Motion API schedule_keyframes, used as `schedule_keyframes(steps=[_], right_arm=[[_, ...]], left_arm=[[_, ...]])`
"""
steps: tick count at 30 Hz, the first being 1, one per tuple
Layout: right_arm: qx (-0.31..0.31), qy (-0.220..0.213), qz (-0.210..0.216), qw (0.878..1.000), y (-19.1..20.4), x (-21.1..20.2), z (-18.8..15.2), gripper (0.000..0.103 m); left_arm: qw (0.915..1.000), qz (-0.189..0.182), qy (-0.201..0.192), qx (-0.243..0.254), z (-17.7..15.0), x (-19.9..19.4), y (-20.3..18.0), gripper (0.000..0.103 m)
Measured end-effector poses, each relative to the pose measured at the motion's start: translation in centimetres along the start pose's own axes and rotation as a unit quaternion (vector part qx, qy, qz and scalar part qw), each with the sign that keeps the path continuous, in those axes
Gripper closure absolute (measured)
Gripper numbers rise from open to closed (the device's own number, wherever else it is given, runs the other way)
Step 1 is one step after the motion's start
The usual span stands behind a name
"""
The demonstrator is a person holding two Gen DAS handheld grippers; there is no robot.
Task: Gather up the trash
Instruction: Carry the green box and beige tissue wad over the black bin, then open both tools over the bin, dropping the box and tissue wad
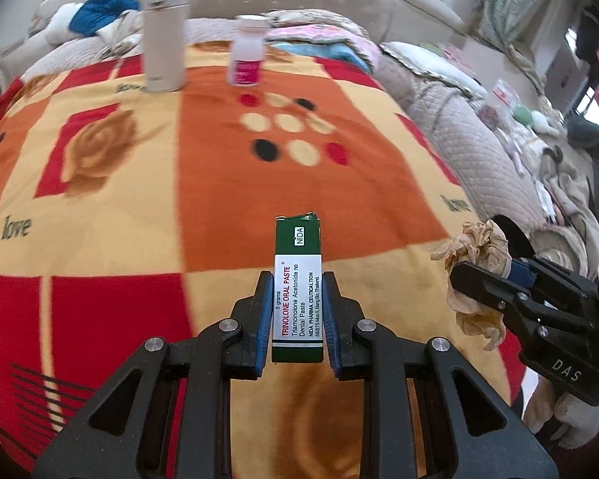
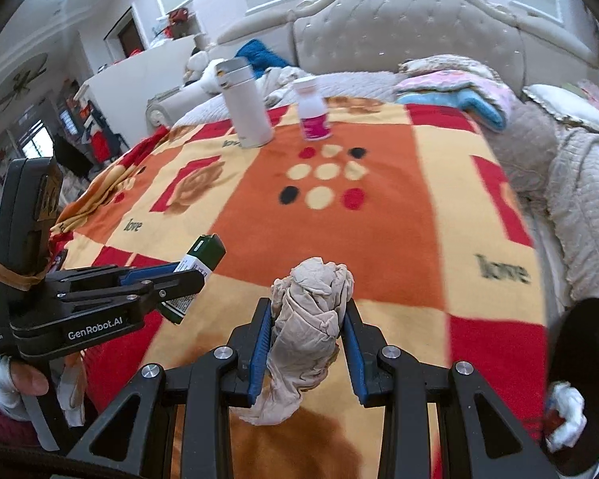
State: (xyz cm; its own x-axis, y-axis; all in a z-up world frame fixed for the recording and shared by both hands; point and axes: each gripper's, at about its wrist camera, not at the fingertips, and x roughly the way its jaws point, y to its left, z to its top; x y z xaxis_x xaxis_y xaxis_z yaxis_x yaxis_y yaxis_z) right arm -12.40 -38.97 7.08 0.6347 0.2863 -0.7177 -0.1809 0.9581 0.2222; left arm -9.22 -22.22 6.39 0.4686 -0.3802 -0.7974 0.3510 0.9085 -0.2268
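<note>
Both pieces are in hand: the left gripper clamps the green box at lower centre, the right gripper pinches the crumpled tissue likewise, so next presumably comes carrying both to a bin, unseen here.

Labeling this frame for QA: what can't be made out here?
- Green box in the left gripper: far-side print, both views; jaws cover the sides.
- Crumpled tissue in the right gripper: any contents, folded inside.
- Pill bottle label: motion blur.
- Trash bin: black rim cut off, right wrist view.
</note>
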Motion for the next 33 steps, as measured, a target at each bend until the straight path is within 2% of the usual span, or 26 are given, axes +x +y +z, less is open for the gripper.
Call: schedule_keyframes(steps=[6, 14, 24, 33], right_arm=[[0.037, -0.012, -0.033, 0.999, -4.4, -3.1, -2.0, 0.07], [0.093, -0.02, -0.081, 0.992, -10.2, -6.5, -4.8, 0.07], [0.162, -0.041, -0.155, 0.974, -18.3, -11.1, -7.0, 0.07], [0.199, -0.037, -0.161, 0.966, -21.6, -11.6, -8.8, 0.07]], left_arm=[[0.9989, -0.031, 0.01, 0.034, 0.1, 1.1, -5.3, 0.082], [0.9934, -0.075, 0.028, 0.082, 0.1, 3.3, -12.6, 0.082], [0.984, -0.123, 0.038, 0.123, 1.6, 5.5, -19.9, 0.082], [0.977, -0.147, 0.052, 0.146, 2.2, 8.1, -24.9, 0.082]])
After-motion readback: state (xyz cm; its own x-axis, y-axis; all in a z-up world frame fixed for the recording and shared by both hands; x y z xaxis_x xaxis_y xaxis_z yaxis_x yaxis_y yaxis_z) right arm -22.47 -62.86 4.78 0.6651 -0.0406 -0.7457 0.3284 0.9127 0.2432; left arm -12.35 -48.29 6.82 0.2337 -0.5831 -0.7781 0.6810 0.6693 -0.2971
